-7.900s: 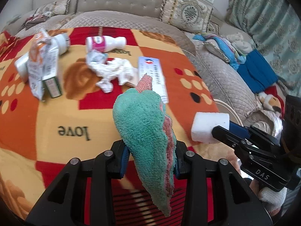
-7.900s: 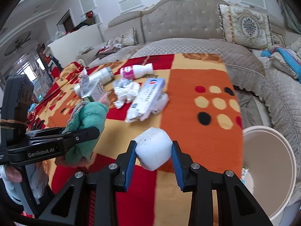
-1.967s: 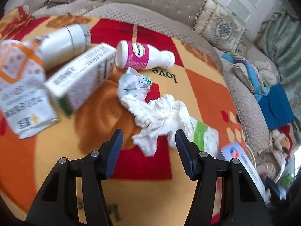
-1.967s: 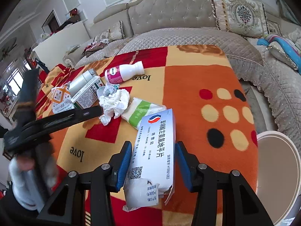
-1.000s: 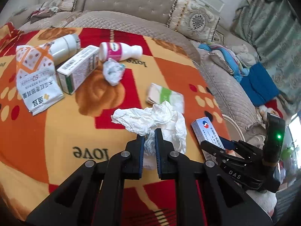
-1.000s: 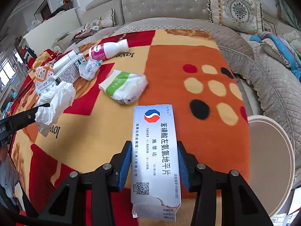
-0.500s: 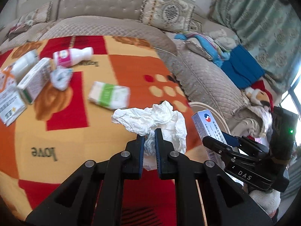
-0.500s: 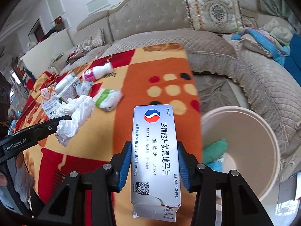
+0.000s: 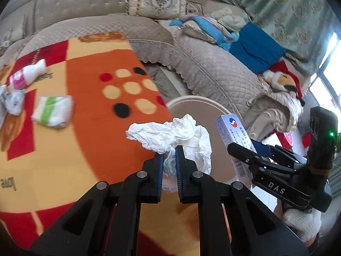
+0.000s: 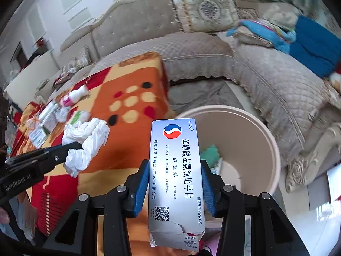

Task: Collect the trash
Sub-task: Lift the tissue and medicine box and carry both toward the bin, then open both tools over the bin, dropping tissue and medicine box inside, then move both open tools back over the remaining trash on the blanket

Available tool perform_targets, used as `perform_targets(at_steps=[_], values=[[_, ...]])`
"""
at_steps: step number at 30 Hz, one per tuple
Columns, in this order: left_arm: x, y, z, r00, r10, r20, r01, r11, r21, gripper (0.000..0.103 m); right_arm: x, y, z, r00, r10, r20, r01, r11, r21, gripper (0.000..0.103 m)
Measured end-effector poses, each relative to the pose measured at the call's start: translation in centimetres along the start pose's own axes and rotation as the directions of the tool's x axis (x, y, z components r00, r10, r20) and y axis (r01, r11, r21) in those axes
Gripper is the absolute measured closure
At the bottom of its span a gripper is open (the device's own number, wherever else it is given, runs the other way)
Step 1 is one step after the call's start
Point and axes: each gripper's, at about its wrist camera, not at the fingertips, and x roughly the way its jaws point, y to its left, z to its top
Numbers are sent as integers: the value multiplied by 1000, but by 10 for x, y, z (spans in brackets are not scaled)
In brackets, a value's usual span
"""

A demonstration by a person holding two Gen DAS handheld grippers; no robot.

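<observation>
From the left wrist camera I saw my left gripper (image 9: pixel 169 149) clamped on a crumpled tissue (image 9: pixel 170 136), held above the edge of the blanket (image 9: pixel 85 132) with the rim of the bin (image 9: pixel 191 103) just beyond it. To the right, my right gripper (image 9: pixel 240 147) held a medicine box (image 9: pixel 234 132) tilted, also over the bin (its inside was hidden from here). Only this view showed the stuffed toy (image 9: pixel 281 80) on the sofa arm and the green curtain (image 9: pixel 277 6).

From the right wrist camera the right gripper (image 10: pixel 173 181) was closed on the box (image 10: pixel 175 170), flat and facing me, its lower end torn. Here the bin (image 10: pixel 255 136) lay open below, with something green (image 10: pixel 210 152) inside. The left gripper (image 10: pixel 72 147) came in from the left with the tissue (image 10: pixel 85 140).

On the blanket lay a pink-labelled bottle (image 10: pixel 73 97), a wrapped packet (image 9: pixel 53 111) and more litter beyond. A beige sofa (image 10: pixel 266 74) curved round it, with a patterned cushion (image 10: pixel 206 10) and blue cloth (image 10: pixel 313 44).
</observation>
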Motion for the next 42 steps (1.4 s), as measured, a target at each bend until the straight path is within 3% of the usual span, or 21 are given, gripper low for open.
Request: perform_targets(at_steps=[9, 20, 22, 27, 33, 42], values=[[39, -33, 4, 998, -40, -57, 42, 999, 29, 95, 16, -46, -10, 998, -44, -46, 48, 995, 88, 59], [53, -33, 5, 997, -30, -68, 32, 999, 26, 93, 35, -63, -12, 995, -60, -77, 69, 990, 125, 59], [54, -33, 5, 997, -36, -68, 38, 999, 29, 90, 38, -65, -12, 995, -64, -79, 74, 988, 136, 59], [53, -30, 5, 997, -56, -61, 57, 998, 18, 53, 38, -65, -12, 993, -88, -77, 98, 986, 137, 51], [51, -28, 3, 997, -47, -58, 48, 999, 19, 51, 37, -67, -13, 993, -74, -88, 88, 982, 165, 51], [40, -15, -1, 999, -7, -38, 7, 1000, 13, 51, 36, -45, -13, 994, -65, -92, 76, 990, 118, 51]])
